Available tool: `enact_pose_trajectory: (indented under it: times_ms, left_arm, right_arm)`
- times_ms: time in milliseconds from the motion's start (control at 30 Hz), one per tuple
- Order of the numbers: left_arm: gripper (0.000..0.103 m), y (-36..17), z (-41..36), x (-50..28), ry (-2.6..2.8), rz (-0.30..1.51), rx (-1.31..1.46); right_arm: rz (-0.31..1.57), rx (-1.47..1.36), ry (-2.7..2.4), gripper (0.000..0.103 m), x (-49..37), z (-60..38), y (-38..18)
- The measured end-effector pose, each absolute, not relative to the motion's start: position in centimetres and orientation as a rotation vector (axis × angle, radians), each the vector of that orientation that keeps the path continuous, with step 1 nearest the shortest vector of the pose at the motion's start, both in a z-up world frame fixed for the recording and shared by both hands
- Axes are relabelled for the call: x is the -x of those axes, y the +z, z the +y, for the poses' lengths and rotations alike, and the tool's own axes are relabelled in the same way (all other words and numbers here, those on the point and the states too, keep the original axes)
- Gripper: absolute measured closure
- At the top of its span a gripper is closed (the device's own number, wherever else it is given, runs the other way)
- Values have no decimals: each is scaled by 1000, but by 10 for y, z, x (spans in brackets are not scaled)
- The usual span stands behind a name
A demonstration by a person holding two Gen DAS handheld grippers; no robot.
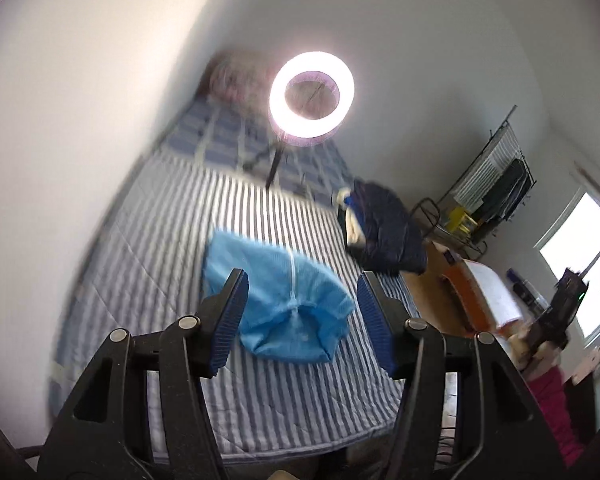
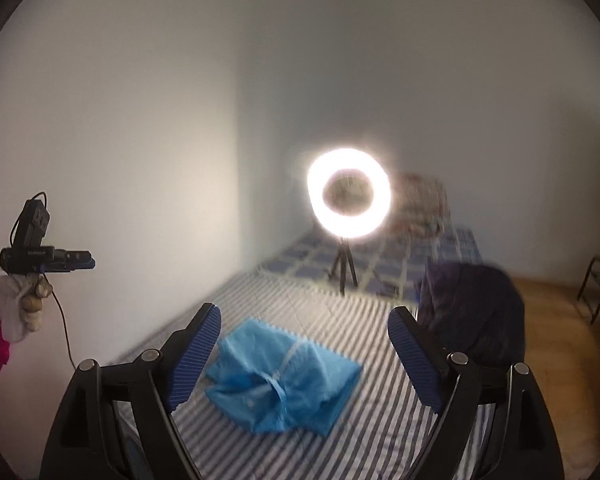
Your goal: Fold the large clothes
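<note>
A light blue garment (image 1: 278, 304) lies folded into a compact bundle on the blue-and-white striped bed (image 1: 172, 240). It also shows in the right wrist view (image 2: 280, 384). My left gripper (image 1: 300, 284) is open and empty, raised above the bed with the bundle between its fingertips in view. My right gripper (image 2: 304, 318) is open and empty, also held above the bed short of the bundle. The left gripper and its gloved hand show at the left edge of the right wrist view (image 2: 88, 262).
A lit ring light on a small tripod (image 2: 348, 196) stands on the far part of the bed. A dark navy garment pile (image 1: 384, 232) lies at the bed's right edge. A wooden desk (image 1: 460, 292), a metal rack (image 1: 488, 184) and a window (image 1: 580, 264) are to the right.
</note>
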State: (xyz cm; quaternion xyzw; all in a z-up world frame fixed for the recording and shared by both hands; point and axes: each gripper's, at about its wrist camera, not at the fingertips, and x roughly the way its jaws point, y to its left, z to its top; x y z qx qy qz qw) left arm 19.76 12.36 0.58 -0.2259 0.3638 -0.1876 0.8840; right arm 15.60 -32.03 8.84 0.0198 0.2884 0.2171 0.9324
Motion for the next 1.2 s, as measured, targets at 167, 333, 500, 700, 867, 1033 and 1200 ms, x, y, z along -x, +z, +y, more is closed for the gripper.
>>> enact_pose_trajectory:
  times_ms: [167, 333, 500, 700, 867, 1033, 1200]
  left_arm:
    - [45, -76, 125, -267, -367, 888, 574]
    - [44, -154, 122, -321, -340, 994, 640]
    - [44, -226, 126, -370, -309, 1082, 762]
    - [44, -273, 116, -411, -321, 1130, 790]
    - [51, -299, 98, -426, -354, 1151, 754]
    - [101, -293, 79, -426, -387, 1113, 648]
    - [102, -280, 73, -414, -411, 1095, 621]
  right_arm:
    - [718, -151, 415, 16, -193, -332, 12]
    - [849, -286, 418, 16, -239, -341, -66]
    - [963, -379, 435, 16, -273, -339, -137]
    - [1043, -493, 471, 16, -306, -337, -188]
    - [1075, -612, 505, 16, -327, -341, -220]
    - [1080, -718, 527, 28, -345, -346, -246]
    - [1122, -709, 592, 85, -365, -330, -256]
